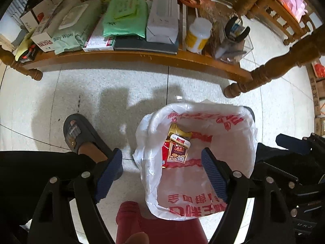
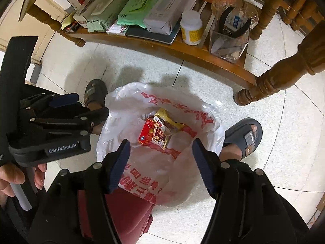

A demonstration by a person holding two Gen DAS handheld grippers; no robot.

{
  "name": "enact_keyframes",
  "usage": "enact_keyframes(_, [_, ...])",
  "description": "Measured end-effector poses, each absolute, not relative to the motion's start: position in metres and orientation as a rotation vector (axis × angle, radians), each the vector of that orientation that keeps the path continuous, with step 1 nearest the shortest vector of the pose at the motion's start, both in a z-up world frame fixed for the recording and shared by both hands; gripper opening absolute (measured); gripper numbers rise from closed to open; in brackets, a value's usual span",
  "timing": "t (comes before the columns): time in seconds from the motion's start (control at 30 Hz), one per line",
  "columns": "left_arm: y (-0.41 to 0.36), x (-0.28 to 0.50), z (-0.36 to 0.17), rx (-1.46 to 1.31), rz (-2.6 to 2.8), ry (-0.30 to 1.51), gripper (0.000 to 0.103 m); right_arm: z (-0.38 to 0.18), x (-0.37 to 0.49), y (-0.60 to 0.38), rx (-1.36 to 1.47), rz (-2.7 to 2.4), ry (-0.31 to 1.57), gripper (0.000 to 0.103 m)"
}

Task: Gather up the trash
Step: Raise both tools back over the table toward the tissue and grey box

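Observation:
A bin lined with a white plastic bag with red print (image 1: 213, 183) stands on the tiled floor; it also shows in the right wrist view (image 2: 162, 168). Inside lie red and gold snack wrappers (image 1: 176, 150), also seen from the right wrist (image 2: 159, 132). My left gripper (image 1: 162, 162) is open and empty above the bin's left rim. My right gripper (image 2: 160, 158) is open and empty above the bag opening. The left gripper's body (image 2: 50, 126) shows at the left of the right wrist view.
A low wooden shelf (image 1: 142, 56) holds wipes, boxes, a white bottle (image 1: 198, 34) and a clear holder. Carved table legs (image 1: 264, 77) stand to the right. The person's slippered feet (image 1: 81, 134) (image 2: 243, 136) flank the bin. A red stool (image 1: 152, 223) is below.

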State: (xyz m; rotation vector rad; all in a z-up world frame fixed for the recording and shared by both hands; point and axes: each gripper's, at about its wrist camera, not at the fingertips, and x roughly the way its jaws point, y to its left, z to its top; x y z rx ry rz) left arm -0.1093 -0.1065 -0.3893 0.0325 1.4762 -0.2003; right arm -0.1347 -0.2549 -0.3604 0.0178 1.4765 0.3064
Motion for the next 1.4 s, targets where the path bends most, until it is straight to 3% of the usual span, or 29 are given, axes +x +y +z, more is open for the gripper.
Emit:
enact_keyframes(0.27, [-0.096, -0.108, -0.338, 0.024, -0.192, 1.343, 0.078, -0.314, -0.142, -0.263, 0.031, 0.319, 1.416, 0.064])
enact_keyframes(0.73, [-0.065, -0.11, -0.228, 0.0, -0.204, 1.121, 0.088, -0.188, -0.147, -0.253, 0.013, 0.383, 1.218, 0.072])
enact_keyframes(1.03, [-0.05, -0.102, -0.17, -0.018, -0.229, 1.006, 0.094, -0.12, -0.148, -0.252, -0.005, 0.397, 1.1, 0.086])
enact_keyframes(1.4, [-0.032, -0.059, -0.106, 0.018, -0.237, 0.871, 0.095, -0.081, -0.127, -0.252, 0.004, 0.377, 1.051, 0.089])
